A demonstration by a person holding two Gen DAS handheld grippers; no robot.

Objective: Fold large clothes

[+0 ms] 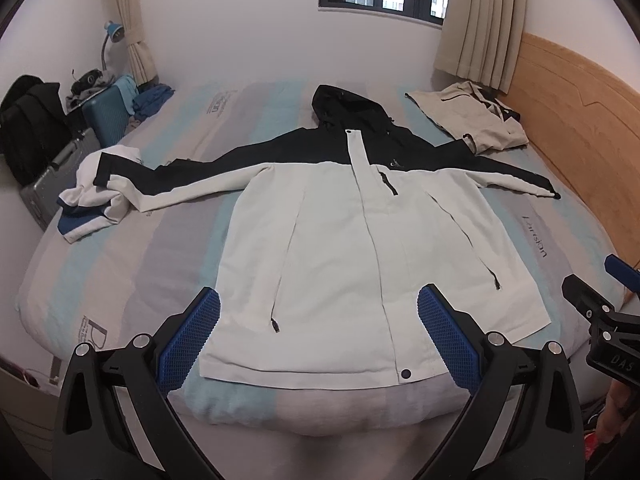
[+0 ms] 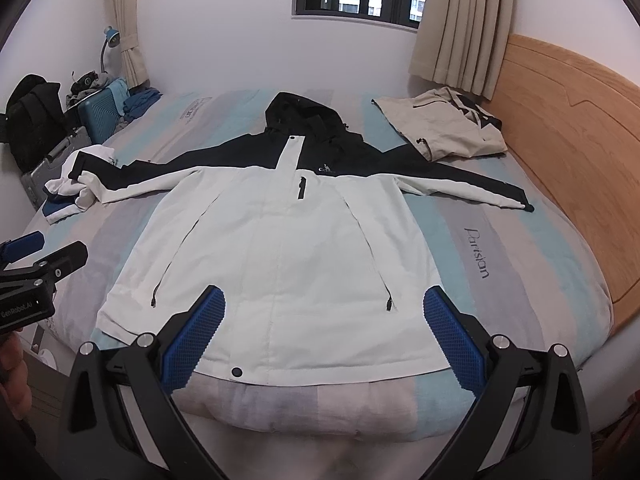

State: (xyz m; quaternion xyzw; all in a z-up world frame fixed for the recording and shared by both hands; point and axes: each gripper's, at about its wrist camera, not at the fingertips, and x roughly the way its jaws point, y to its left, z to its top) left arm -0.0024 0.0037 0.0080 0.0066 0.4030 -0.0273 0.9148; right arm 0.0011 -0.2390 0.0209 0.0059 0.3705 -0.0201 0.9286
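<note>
A white and black hooded jacket (image 1: pixel 344 248) (image 2: pixel 280 248) lies face up and spread flat on the striped bed (image 1: pixel 132 264) (image 2: pixel 500 248), sleeves stretched out to both sides, hood toward the window. My left gripper (image 1: pixel 318 300) hovers open above the jacket's hem near the bed's front edge, blue pads wide apart, holding nothing. My right gripper (image 2: pixel 324 298) also stands open over the hem, empty. Each gripper shows at the side of the other's view: the right gripper (image 1: pixel 600 304) and the left gripper (image 2: pixel 44 256).
A folded beige garment (image 1: pixel 472 120) (image 2: pixel 444 124) lies at the bed's far right by the wooden headboard (image 1: pixel 580 128). A crumpled white and blue garment (image 1: pixel 92 200) (image 2: pixel 68 196) lies under the left sleeve's end. Suitcases (image 1: pixel 100 120) and a black bag (image 1: pixel 28 128) stand left of the bed.
</note>
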